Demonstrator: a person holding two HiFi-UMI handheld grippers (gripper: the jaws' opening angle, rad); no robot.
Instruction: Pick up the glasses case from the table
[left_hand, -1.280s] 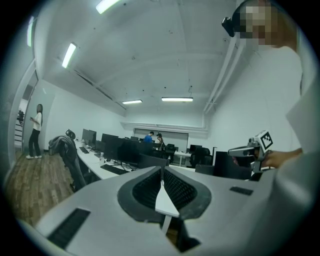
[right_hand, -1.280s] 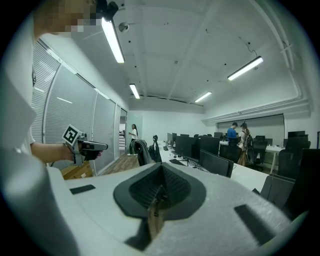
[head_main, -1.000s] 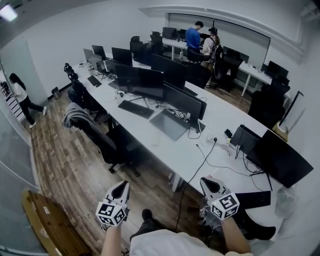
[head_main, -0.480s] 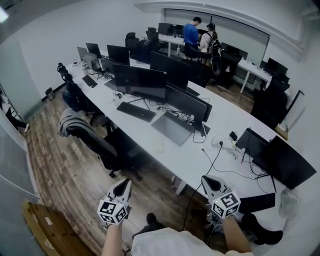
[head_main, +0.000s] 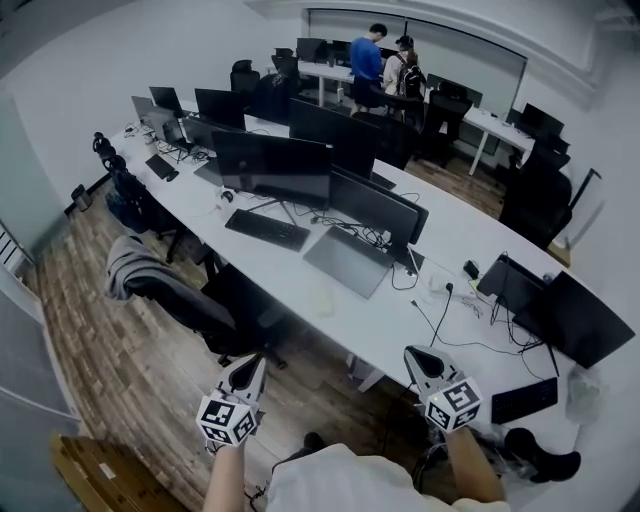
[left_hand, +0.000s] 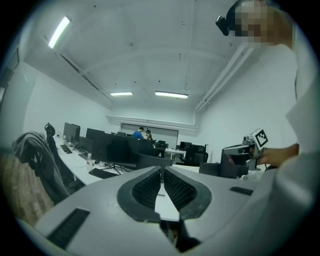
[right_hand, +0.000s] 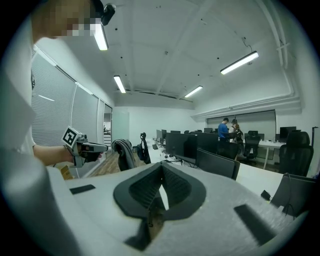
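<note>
I cannot make out a glasses case for certain; a small dark object (head_main: 470, 268) lies on the long white table (head_main: 330, 305) toward its right end. My left gripper (head_main: 250, 368) hangs over the wooden floor short of the table, its jaws shut and empty; in the left gripper view (left_hand: 162, 170) its tips meet. The right gripper (head_main: 418, 355) is held near the table's front edge, also shut with nothing in it, tips touching in the right gripper view (right_hand: 161, 167). Each gripper shows in the other's view: the right gripper (left_hand: 240, 150), the left gripper (right_hand: 87, 146).
Monitors (head_main: 270, 165), a keyboard (head_main: 265, 228), a laptop (head_main: 345, 260) and cables crowd the table. A chair draped with a grey jacket (head_main: 140, 270) stands at its near side. Another keyboard (head_main: 523, 398) lies at right. Two people (head_main: 385, 65) stand at the back.
Both grippers and the head have advanced toward the table, which now sits nearer and lower in view. The person walking at far left has left the picture. Both jaws stay shut.
</note>
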